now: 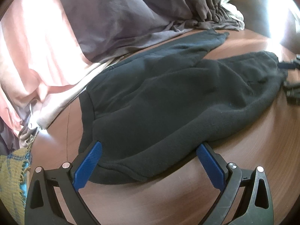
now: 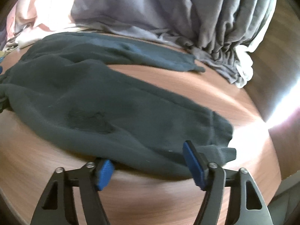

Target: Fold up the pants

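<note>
Both sets of jaws stand spread wide, pinching nothing. The left gripper (image 1: 149,146) sits low at the waistband end of the dark charcoal fleece pants (image 1: 168,101), its blue ribbed pads (image 1: 88,166) straddling the near edge of the fabric, which lies between them and seems to touch the inner faces. The right gripper (image 2: 148,151) is down at the cuff end of the near leg, one pad at the hem's near edge and the other standing against the cuff, the cloth running between.

The pants (image 2: 93,101) lie spread on the reddish-brown wooden table (image 1: 253,150), legs splayed apart in a V, the far leg reaching toward the back.

The trouble I'd expect: the fleece is thick and doubled, so a bite here may catch only the top layer and let the under layer drag. With the legs apart, lifting one edge could twist the garment rather than lay it leg on leg.

Around it, a heap of grey-lavender cloth (image 2: 150,9) and pale pink fabric (image 1: 33,46) crowds the table's back edge, just beside the far leg; a yellow-green woven cloth with a fringe (image 1: 13,178) sits at the left. A fold swung toward the back may land on that heap
</note>
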The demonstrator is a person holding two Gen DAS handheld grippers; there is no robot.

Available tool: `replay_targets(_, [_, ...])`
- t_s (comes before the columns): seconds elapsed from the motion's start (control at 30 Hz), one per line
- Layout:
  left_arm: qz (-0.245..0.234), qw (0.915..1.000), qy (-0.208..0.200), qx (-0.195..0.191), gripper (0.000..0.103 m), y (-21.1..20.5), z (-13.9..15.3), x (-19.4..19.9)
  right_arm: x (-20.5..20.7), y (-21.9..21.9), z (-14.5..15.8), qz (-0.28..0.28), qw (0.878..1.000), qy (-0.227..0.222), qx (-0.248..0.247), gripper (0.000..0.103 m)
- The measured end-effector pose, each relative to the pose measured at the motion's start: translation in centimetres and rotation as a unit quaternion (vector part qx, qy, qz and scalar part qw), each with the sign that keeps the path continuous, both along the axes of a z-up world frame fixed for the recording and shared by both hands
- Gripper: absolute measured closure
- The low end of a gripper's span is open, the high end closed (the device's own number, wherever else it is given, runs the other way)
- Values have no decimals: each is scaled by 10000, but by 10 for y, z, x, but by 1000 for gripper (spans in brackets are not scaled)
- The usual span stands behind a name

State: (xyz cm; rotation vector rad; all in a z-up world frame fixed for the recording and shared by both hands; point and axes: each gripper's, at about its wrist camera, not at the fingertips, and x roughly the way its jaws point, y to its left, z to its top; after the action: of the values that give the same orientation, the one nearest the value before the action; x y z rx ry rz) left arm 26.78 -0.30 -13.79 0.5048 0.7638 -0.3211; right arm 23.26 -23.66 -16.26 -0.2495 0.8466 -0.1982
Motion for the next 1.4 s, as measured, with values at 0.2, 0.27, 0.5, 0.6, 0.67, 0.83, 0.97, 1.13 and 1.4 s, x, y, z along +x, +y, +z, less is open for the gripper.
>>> replay_targets(0.2, [-142,9995,289,1,1,-7,-9,-3,-1,2,14,320,9987,-215,-320,76])
replay_targets(0.27, [-243,9991,357,-18,1,-11,-10,-7,1,-4,24,296,9990,-319,-38,83])
replay_targets(0.5, [-253,9989,372,146,26,-17,-13,-5,9,-9,53,222,9971,-647,347,89])
replay_targets(0.6, [-120,9988,441,159,53,-15,-10,0,10,-10,60,215,9967,-713,324,90])
replay_targets(0.67, [-20,9989,462,80,68,-11,-6,1,10,-9,61,219,9968,-741,191,90])
replay_targets(0.83, [145,9988,459,-101,78,-3,7,-4,4,-10,63,217,9973,-669,195,91])
replay_targets(0.97, [167,9993,341,-24,79,0,20,-15,-4,-7,71,394,9972,-624,100,94])
replay_targets(1.13, [208,9996,215,7,80,4,43,-33,-21,-2,83,606,9970,-480,-34,95])
replay_targets(1.4, [334,9994,81,14,80,3,85,-45,-39,-2,122,801,9949,-608,-120,95])
